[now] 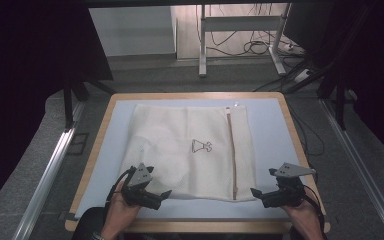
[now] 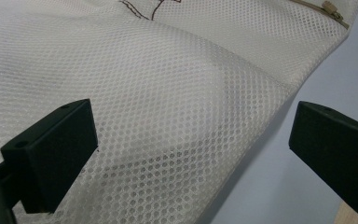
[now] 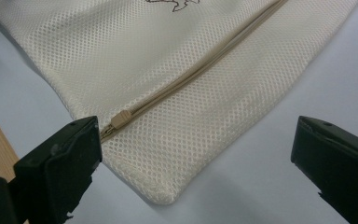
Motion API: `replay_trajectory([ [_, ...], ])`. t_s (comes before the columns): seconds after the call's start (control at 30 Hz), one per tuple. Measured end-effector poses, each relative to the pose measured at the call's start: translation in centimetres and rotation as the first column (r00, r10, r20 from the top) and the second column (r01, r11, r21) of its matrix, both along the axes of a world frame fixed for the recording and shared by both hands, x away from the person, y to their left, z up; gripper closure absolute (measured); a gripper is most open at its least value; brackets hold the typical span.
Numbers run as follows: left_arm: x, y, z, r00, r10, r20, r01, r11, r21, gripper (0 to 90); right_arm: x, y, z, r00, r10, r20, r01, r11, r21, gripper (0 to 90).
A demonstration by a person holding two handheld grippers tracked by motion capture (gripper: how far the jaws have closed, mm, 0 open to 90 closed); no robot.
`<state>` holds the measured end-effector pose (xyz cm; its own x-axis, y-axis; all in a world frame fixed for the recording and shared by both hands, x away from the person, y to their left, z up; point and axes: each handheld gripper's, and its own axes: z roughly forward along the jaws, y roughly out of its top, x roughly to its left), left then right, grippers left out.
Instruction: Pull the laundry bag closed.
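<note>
I'm looking at a wood-edged table (image 1: 98, 145) w/ a pale blue mat (image 1: 270, 135) on top, and the cream mesh laundry bag (image 1: 180, 150) is lying flat in the mat's middle. Beyond the bag, past the far table edge, I'm seeing grey carpet, a white desk frame (image 1: 240, 30) and loose cables (image 1: 260, 47) on the floor. A metal rail (image 1: 45, 175) is running along the bag's left side, off the table.

High view is giving me the whole bag: dark line drawing (image 1: 201, 146) printed at centre, tan zipper (image 1: 231, 155) running near-to-far just right of that print. The left gripper view is showing mesh weave up close, w/ something pale lying inside the bag under the net, plus the bag's edge against the mat. The right gripper view is showing the zip slider (image 3: 120, 118) sitting near the bag's near corner (image 3: 165, 196).

Left gripper (image 1: 156, 194) is hanging at the bag's near left edge, jaws spread wide, nothing between them but mesh below; can't tell if it's touching. Right gripper (image 1: 260, 193) is sitting just off the bag's near right corner, jaws wide apart, holding nothing. Both hands are coming in from the near side of the bag, left hand (image 1: 122, 207) and right hand (image 1: 305, 215) wrapped round the gripper bodies, tips angled inward toward the bag.
</note>
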<state>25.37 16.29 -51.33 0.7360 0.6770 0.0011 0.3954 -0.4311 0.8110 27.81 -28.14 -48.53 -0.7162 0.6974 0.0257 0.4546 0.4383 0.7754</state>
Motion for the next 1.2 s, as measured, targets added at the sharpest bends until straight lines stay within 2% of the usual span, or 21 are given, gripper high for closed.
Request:
replay_trajectory([
  [0.33,0.0,-0.2,-0.1,1.0000,-0.007,-0.003,0.007,0.9999,0.012,0.9,0.1,0.2,0.0,0.9997,0.017,0.017,-0.018,0.9998,0.013,1.4],
  [0.7,-0.1,-0.3,-0.1,0.9997,-0.019,0.017,0.019,0.9998,0.011,0.8,0.2,0.8,0.0,0.9991,0.035,0.025,-0.036,0.9992,0.020,0.2],
  [0.9,-0.1,-0.4,-0.1,0.9993,-0.029,0.025,0.029,0.9993,0.025,0.8,0.2,1.1,0.0,0.9987,0.044,0.024,-0.044,0.9990,0.008,0.3],
  [1.03,-0.1,-0.4,-0.1,0.9992,-0.030,0.028,0.029,0.9992,0.026,0.8,0.2,1.3,0.1,0.9973,0.061,0.039,-0.062,0.9981,0.008,0.3],
  [1.2,-0.1,-0.5,-0.2,0.9990,-0.033,0.031,0.032,0.9991,0.028,0.8,0.3,1.6,-0.1,0.9971,0.073,0.020,-0.073,0.9972,0.011,0.0],
])
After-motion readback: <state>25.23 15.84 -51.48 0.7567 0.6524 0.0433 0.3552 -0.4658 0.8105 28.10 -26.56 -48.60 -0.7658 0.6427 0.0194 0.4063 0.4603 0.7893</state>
